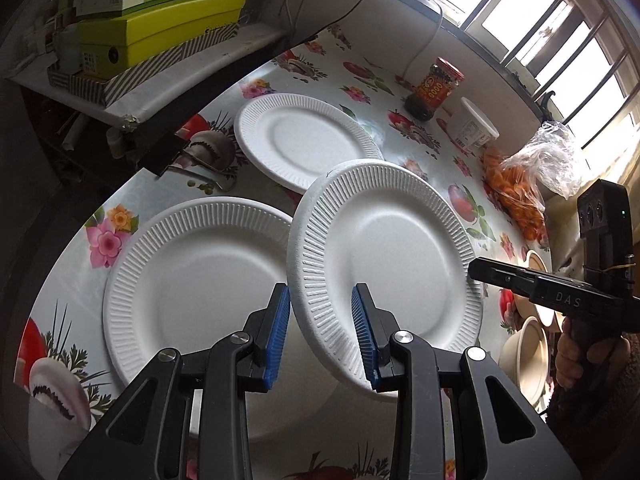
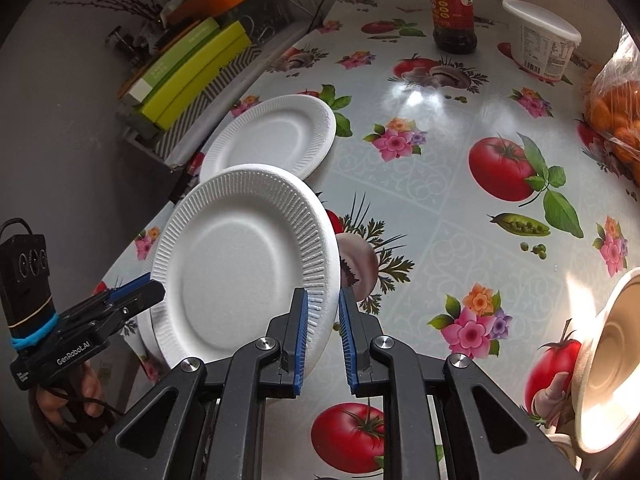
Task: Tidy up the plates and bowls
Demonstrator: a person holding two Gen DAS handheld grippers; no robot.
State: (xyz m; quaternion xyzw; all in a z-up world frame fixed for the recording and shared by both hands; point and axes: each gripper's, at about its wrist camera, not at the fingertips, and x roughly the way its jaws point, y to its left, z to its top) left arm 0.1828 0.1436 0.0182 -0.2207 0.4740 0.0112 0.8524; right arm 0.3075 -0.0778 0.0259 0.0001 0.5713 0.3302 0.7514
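Raised plate (image 1: 384,248) tilted above counter (image 2: 440,184), both tongs, left (image 1: 320,336) and right (image 2: 323,338), clamped on opposite rims; uneven pull could buckle foam or slip onto stacked plate (image 1: 192,280)

"DAS" stands in pale letters on the black body of the right gripper (image 1: 476,276), seen at the right of the left wrist view. "GenRobot.AI" runs along the black body of the left gripper (image 2: 154,290), seen at the lower left of the right wrist view. The red label of the sauce jar (image 2: 454,8) carries a row of round yellow marks that cannot be read as letters. Just right of the sauce jar, the white tub (image 2: 544,40) bears a panel of fine print and a barcode, too small to read
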